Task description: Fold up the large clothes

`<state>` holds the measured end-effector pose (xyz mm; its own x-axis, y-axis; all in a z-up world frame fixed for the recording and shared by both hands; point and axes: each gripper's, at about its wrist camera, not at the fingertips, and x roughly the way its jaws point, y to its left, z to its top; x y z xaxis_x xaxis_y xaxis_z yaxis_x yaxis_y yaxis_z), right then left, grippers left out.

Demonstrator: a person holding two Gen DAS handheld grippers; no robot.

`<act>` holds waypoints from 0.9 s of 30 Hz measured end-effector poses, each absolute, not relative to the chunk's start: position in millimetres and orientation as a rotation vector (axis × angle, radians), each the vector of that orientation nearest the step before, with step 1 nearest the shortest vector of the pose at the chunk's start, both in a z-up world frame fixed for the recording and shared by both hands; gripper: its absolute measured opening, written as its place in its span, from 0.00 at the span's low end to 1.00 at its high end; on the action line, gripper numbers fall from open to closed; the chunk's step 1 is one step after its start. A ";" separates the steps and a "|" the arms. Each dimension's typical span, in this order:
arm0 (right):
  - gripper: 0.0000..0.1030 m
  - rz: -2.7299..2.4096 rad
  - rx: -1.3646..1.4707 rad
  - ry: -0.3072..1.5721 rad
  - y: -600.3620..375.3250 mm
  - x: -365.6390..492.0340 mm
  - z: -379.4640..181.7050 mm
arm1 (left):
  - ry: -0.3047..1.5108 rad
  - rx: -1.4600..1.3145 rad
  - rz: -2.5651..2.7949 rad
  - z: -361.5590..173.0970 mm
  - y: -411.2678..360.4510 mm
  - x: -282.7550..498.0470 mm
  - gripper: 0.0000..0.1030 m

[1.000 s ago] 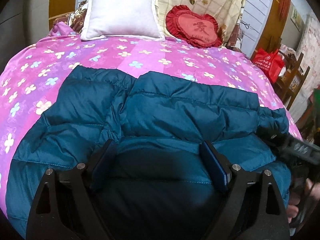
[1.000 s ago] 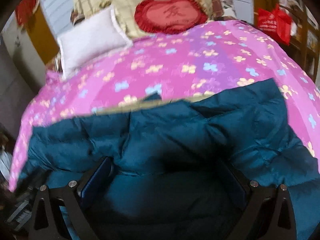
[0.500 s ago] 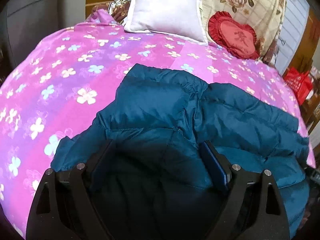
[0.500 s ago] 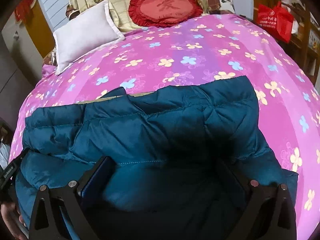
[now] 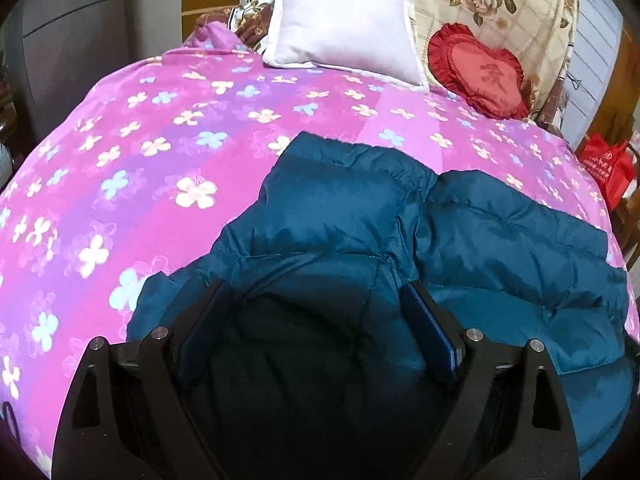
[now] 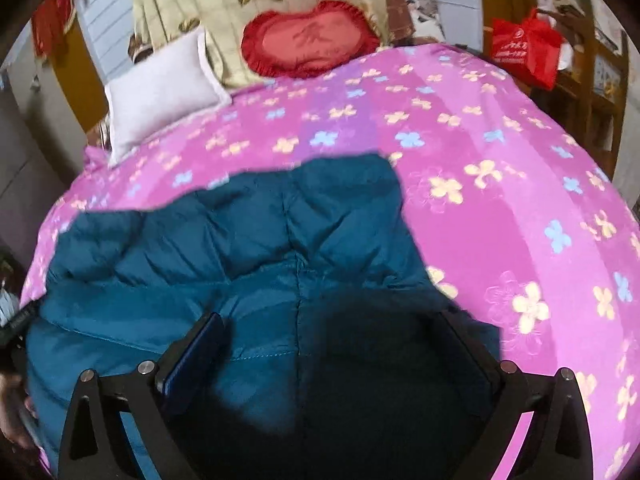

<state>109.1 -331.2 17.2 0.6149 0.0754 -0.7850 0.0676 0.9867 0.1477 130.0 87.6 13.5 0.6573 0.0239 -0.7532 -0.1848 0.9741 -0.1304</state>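
A teal quilted puffer jacket (image 5: pixel 360 216) lies spread on a pink flowered bedspread (image 5: pixel 120 160). My left gripper (image 5: pixel 316 300) hovers over its near left part with jaws wide apart; padded fabric lies in shadow between the fingers, and no pad visibly presses on it. In the right wrist view the jacket (image 6: pixel 240 240) fills the lower left. My right gripper (image 6: pixel 336 320) stands open over the jacket's near right edge, its right finger at the border with the bedspread (image 6: pixel 500 200). The jacket's near hem is hidden under both grippers.
At the bed's head lie a white pillow (image 5: pixel 344 20) and a red heart cushion (image 5: pixel 480 72), backed by a floral quilt. A red bag (image 6: pixel 524 48) sits on wooden furniture at the right. A person's hand (image 6: pixel 12 408) shows at the lower left edge.
The left gripper has slid to the jacket's left side and rolled a little. The right gripper has slid to its right edge. Both stay wide apart.
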 end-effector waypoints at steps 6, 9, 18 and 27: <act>1.00 0.090 0.153 0.708 -308.4 47.1 77.4 | 0.729 -0.234 0.054 55.0 99.1 91.2 0.85; 1.00 0.112 0.110 0.718 -289.5 19.7 75.0 | 0.735 -0.230 -0.017 62.3 106.1 65.0 0.85; 1.00 0.050 0.002 0.882 -280.1 -3.2 4.8 | 0.834 0.098 -0.102 16.4 66.3 19.6 0.93; 1.00 0.112 0.013 0.802 -288.3 -27.4 13.3 | 0.862 0.053 -0.023 10.4 67.6 14.9 1.00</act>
